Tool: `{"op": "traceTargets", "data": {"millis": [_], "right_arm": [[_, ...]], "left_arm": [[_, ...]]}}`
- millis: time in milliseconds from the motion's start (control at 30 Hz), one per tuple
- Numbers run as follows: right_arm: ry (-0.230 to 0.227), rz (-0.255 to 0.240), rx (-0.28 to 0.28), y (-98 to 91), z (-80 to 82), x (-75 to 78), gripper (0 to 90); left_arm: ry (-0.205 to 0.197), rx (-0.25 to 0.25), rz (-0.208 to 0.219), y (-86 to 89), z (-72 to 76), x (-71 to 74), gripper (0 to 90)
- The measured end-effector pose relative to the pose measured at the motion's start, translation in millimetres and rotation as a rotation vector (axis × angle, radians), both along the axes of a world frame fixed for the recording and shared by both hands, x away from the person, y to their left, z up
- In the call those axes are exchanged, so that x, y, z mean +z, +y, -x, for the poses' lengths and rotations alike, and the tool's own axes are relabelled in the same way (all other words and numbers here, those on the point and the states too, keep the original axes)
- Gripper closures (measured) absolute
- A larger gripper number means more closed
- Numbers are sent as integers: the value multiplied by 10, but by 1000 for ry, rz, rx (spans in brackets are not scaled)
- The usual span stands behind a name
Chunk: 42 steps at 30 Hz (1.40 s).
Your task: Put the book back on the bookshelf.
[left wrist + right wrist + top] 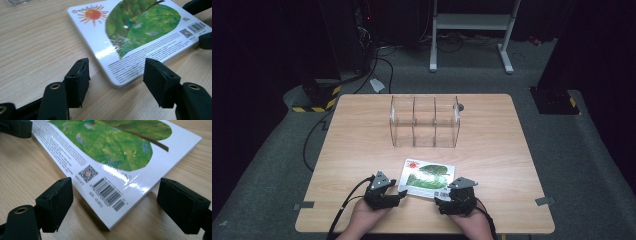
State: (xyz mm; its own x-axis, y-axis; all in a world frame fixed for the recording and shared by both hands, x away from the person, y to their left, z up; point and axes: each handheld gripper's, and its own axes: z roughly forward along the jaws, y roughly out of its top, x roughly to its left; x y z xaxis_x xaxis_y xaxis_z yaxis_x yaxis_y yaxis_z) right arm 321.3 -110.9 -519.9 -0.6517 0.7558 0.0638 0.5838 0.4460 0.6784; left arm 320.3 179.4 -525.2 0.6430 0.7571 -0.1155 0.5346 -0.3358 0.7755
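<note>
The book (427, 178) is lying flat on the wooden table (362, 145), back cover up, near the front edge and well short of the clear three-bay organizer (424, 121). The left gripper (402, 192) is sitting at its near-left corner with jaws spread — nothing pinched between them. The right gripper (443, 198) is gaping just as wide at the barcode (107, 192) corner — not clamping the book either.

Book (428, 177): thin, glossy white board cover, back face up, printed with a large green leaf, a small orange sun in one corner, lines of small text, a square code and a barcode. Lies flat on the wooden table, closed. Its near left corner sits just ahead of the left claw (116, 75), its near right corner just ahead of the right claw (115, 202), between both pairs of spread jaws, untouched.
</note>
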Motion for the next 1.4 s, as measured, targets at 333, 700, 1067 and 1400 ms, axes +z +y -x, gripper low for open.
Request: {"op": "traceTargets", "data": {"millis": [333,700,1067,1400], "right_arm": [[-4,20,37,208,-56,-2,136],[-7,8,49,225,-103,-2,153],[-31,-14,39,184,5,14,185],[-7,-33,15,109,56,1,276]], "left_arm": [[19,35,-2,116,131,4,408],[12,46,-16,146,180,34,428],[-39,106,4,112,104,45,482],[-10,117,8,70,18,13,431]]}}
